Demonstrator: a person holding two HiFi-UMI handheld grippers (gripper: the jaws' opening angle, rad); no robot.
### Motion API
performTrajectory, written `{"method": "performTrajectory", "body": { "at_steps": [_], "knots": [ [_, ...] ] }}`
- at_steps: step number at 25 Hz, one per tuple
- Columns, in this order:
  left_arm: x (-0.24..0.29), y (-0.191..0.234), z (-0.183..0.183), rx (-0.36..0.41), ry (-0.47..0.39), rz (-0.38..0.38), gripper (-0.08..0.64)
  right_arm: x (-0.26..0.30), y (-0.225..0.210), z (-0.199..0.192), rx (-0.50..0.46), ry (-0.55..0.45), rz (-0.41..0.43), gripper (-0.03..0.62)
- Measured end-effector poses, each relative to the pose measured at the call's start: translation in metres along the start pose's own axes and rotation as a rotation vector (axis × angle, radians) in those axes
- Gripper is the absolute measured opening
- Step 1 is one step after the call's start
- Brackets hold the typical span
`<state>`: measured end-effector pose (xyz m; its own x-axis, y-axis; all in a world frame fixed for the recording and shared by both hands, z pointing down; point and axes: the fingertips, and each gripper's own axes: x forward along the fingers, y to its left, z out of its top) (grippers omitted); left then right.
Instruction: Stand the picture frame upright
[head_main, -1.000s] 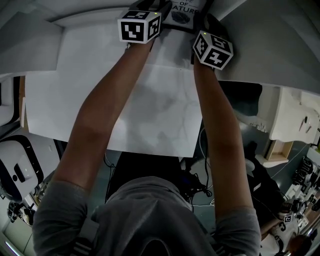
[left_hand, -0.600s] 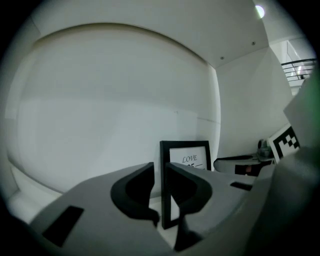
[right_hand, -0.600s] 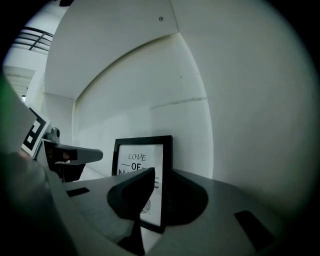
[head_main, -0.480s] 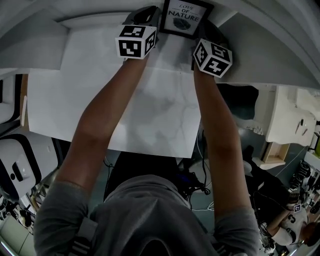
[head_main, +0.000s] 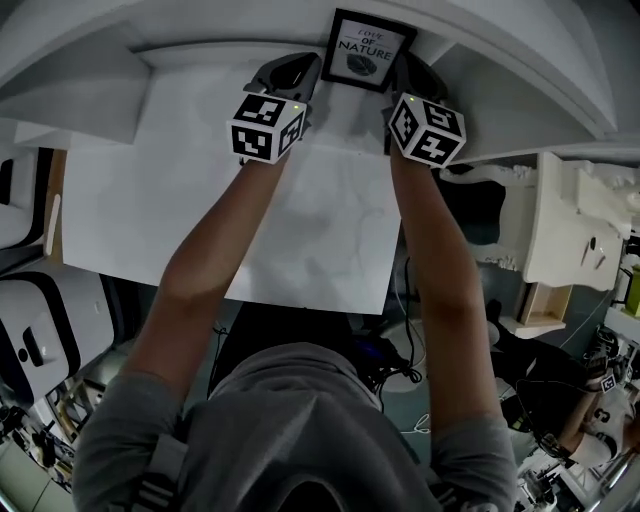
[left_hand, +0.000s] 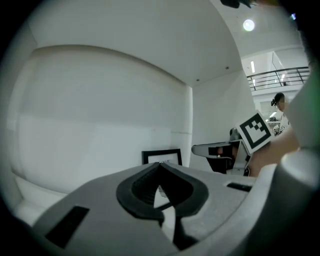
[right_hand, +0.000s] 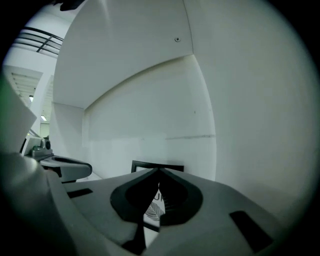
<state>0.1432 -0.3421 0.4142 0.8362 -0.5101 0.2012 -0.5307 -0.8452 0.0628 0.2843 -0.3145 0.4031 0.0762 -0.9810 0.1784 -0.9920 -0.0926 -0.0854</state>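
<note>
Left gripper (head_main: 288, 72) and right gripper (head_main: 418, 76) both just closed on nothing. Picture frame (head_main: 366, 50) stands straight ahead between them, looks equally near both.

Frame (head_main: 366, 50) stands at the back of the counter (head_main: 180, 190), before the wall (head_main: 220, 22), left of the wall's inner corner. Left tool (head_main: 297, 68) is just left of the frame and right tool (head_main: 410, 72) just right of it, both over the counter's back part. Both tools' jaws have just closed with nothing between them; the frame is ahead of the tips. Cables (head_main: 408, 365) lie on the floor before the counter.
</note>
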Motion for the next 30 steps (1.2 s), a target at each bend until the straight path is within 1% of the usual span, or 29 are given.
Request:
{"method": "performTrajectory", "body": {
  "at_steps": [3,5,8,11,13,17,19,22,25,30],
  "knots": [
    [-0.019,-0.010,0.014,0.076,-0.009,0.001,0.008,-0.021,0.004,0.013,-0.003,-0.016,0.017,0.026],
    [-0.033,-0.016,0.025,0.100,-0.024,-0.008,0.008,-0.035,0.006,0.021,0.014,-0.019,0.026,0.028],
    [-0.053,-0.024,0.038,0.083,-0.039,-0.032,0.006,-0.057,0.017,0.033,0.029,-0.020,0.063,0.028],
    [-0.074,-0.030,0.045,0.063,-0.042,-0.040,0.006,-0.082,0.028,0.047,0.037,-0.032,0.093,0.028],
    [-0.087,-0.031,0.051,0.066,-0.050,-0.032,0.006,-0.097,0.034,0.055,0.043,-0.038,0.113,0.028],
    [-0.114,-0.034,0.062,0.100,-0.078,-0.004,0.006,-0.121,0.048,0.074,0.018,-0.052,0.159,0.028],
    [-0.130,-0.035,0.066,0.095,-0.094,0.004,0.006,-0.136,0.055,0.085,-0.004,-0.070,0.175,0.028],
    [-0.154,-0.039,0.074,0.079,-0.120,0.016,0.006,-0.159,0.062,0.099,0.000,-0.099,0.193,0.027],
    [-0.176,-0.044,0.081,0.066,-0.144,0.023,0.006,-0.183,0.069,0.106,0.012,-0.117,0.206,0.028],
    [-0.199,-0.057,0.092,0.064,-0.174,0.007,0.006,-0.221,0.082,0.112,0.012,-0.159,0.251,0.028]
  ]
}}
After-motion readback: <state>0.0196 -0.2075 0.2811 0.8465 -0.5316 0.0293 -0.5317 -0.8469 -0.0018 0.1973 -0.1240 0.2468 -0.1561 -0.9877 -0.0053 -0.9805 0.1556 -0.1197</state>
